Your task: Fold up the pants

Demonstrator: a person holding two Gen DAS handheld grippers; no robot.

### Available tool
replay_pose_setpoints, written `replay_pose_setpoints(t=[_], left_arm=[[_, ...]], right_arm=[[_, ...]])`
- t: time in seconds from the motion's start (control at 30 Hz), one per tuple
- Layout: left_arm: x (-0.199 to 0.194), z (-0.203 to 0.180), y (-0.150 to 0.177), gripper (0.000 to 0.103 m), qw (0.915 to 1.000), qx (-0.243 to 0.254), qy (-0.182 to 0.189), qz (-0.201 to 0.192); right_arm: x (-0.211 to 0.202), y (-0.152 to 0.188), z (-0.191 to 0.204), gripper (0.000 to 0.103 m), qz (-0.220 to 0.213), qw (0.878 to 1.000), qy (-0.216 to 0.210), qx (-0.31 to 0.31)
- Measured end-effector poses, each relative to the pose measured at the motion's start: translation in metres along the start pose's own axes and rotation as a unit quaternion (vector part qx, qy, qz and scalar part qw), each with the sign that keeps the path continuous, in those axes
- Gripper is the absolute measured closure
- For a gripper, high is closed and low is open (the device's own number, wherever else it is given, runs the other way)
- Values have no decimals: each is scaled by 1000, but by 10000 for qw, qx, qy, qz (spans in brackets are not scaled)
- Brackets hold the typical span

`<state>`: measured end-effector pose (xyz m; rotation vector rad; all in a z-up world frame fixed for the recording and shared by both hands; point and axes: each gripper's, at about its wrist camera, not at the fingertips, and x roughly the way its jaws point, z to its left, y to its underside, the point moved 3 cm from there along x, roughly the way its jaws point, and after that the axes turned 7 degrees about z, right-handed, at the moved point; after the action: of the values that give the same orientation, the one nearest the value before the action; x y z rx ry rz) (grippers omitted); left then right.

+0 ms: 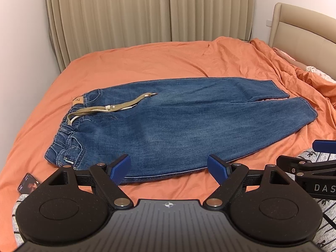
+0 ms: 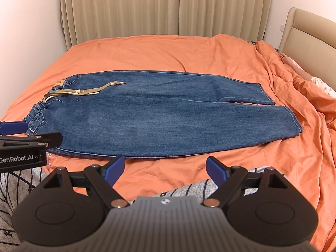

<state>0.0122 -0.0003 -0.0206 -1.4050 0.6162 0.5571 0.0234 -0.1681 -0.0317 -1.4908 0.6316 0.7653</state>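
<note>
Blue jeans (image 1: 168, 124) lie flat on the orange bed, waist at the left, both legs pointing right; they also show in the right wrist view (image 2: 159, 113). A tan drawstring (image 1: 109, 107) lies across the waist. My left gripper (image 1: 169, 168) is open and empty, hovering over the near edge of the jeans. My right gripper (image 2: 164, 168) is open and empty, just short of the jeans' near edge, over the sheet. The right gripper's body shows at the right of the left wrist view (image 1: 310, 168). The left gripper's body shows at the left of the right wrist view (image 2: 25, 147).
The orange bedsheet (image 1: 147, 67) covers the bed, bunched in folds at the right (image 2: 294, 88). A phone (image 1: 28, 185) lies at the near left edge. A beige headboard (image 2: 310, 40) stands at the right, curtains (image 2: 168, 8) behind. Someone's foot (image 2: 283, 57) rests near the headboard.
</note>
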Motion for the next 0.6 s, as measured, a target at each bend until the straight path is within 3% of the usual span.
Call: replay_pose_setpoints(t=[0.13,0.33,0.4,0.43,0.5,0.6], left_arm=[[3,6,-2,7,9997,201,-53,86],[8,26,-6,24,9930,1157,-111,217],[12,36,-8,32,9901,1368,-109,288],[14,41,-9,35,9882,1489,-65,356],[22,54,-12,46,9831,1716,34,637],[37,79,-21,51,9756,1894,269,1078]], right_arm=[[2,3,0,22,-22,10000,11,-79],[6,1,-5,23,-634,9921,365,-1022],[12,-2,-9,29,-708,9874,534,-1313],[15,-3,-13,37,-741,9854,554,-1428],[20,-9,-21,43,-755,9831,524,-1582],[31,-22,-41,61,-565,9860,529,-1480]])
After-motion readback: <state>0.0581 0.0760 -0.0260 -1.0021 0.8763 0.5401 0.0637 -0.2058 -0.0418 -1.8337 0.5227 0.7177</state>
